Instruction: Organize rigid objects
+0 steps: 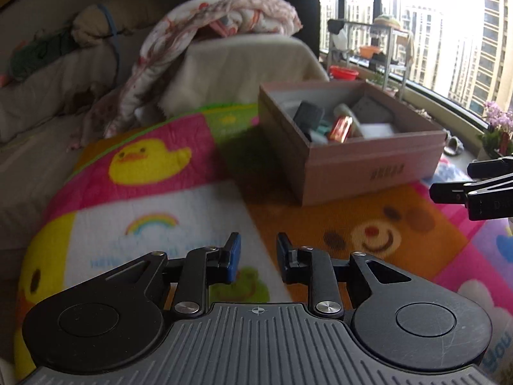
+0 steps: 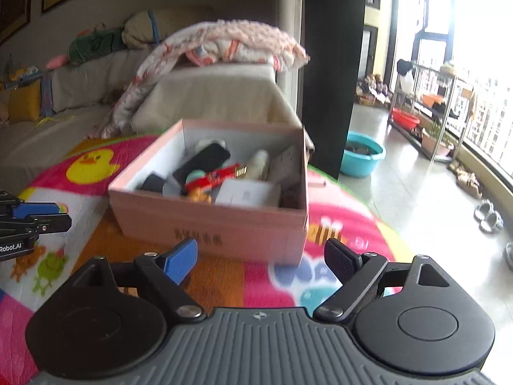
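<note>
The open pink cardboard box sits on the colourful cartoon play mat, holding a jumble: a black rectangular case, a red foil packet, a white flat carton and a cream bottle. The left gripper hovers with fingers slightly parted, gripping nothing; the right gripper has fingers spread wide, empty.

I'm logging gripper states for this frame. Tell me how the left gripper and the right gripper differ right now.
The left gripper has its fingers set close together with a narrow gap, while the right gripper is spread wide. The left gripper hangs over the mat off to one side of the pink box; the right gripper faces the box's front wall directly. Both are empty, have blue pads and hover above the mat.
</note>
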Demonstrator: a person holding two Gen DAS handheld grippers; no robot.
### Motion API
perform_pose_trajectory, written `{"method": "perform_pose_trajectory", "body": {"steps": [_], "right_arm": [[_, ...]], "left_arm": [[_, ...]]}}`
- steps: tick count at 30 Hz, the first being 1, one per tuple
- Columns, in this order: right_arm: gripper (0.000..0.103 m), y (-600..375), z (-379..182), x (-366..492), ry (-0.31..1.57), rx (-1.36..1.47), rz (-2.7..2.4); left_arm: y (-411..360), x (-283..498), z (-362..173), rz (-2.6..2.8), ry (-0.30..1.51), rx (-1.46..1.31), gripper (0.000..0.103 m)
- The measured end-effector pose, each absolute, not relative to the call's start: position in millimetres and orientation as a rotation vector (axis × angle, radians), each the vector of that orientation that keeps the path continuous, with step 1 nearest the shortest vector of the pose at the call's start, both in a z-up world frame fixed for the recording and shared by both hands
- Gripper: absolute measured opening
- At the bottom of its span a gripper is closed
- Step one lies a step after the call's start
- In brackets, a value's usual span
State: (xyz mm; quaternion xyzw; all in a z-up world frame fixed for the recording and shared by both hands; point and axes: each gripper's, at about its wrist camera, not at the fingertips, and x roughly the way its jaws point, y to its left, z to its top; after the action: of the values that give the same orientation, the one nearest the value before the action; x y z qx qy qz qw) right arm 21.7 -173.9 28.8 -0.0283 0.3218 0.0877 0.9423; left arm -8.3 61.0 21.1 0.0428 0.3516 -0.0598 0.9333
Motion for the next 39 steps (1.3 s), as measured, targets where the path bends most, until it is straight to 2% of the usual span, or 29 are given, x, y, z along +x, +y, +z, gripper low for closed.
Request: {"method": "perform_pose_trajectory", "body": {"steps": [3,4,6,9,18,25,29,32,34,35,38,39], "right_arm": [[0.088,-160,-3,27,0.788,-0.04,0.195],[0.095,-154,-10,28,0.805,-0.058,0.196],[0.103,-147,-15,25,0.749,-0.102,0.141],[0.103,-154,-18,29,0.764,-0.019,0.126],[0.103,-157,-20,25,0.723,-0.022,0.132],[0.103,-160,-20,24,0.713,-0.021,0.137],[0.103,-160,-20,25,0.714,-0.027,0.145],[0.103,-160,-20,25,0.714,-0.028,0.146],[0.103,-160,-20,25,0.714,-0.027,0.147],[0.103,-160,-20,25,0.714,-0.027,0.146],[0.103,-160,-20,25,0.714,-0.024,0.143],[0.103,-160,-20,25,0.714,-0.022,0.138]], "left_arm": [[58,-16,8,-0.084,0.711,0.083,0.028],[55,-17,7,-0.082,0.701,0.095,0.026],[52,-15,7,-0.1,0.697,0.054,0.023],[47,-9,5,-0.131,0.68,0.012,0.024],[22,-9,-1,-0.239,0.634,0.104,0.024],[30,-2,4,-0.248,0.696,0.014,0.026],[25,2,9,-0.281,0.736,0.095,0.026],[23,6,11,-0.333,0.77,0.111,0.037],[20,7,10,-0.354,0.778,0.091,0.055],[18,7,9,-0.354,0.774,0.083,0.058],[16,6,5,-0.294,0.728,0.037,0.06],[17,6,4,-0.262,0.714,0.025,0.055]]}}
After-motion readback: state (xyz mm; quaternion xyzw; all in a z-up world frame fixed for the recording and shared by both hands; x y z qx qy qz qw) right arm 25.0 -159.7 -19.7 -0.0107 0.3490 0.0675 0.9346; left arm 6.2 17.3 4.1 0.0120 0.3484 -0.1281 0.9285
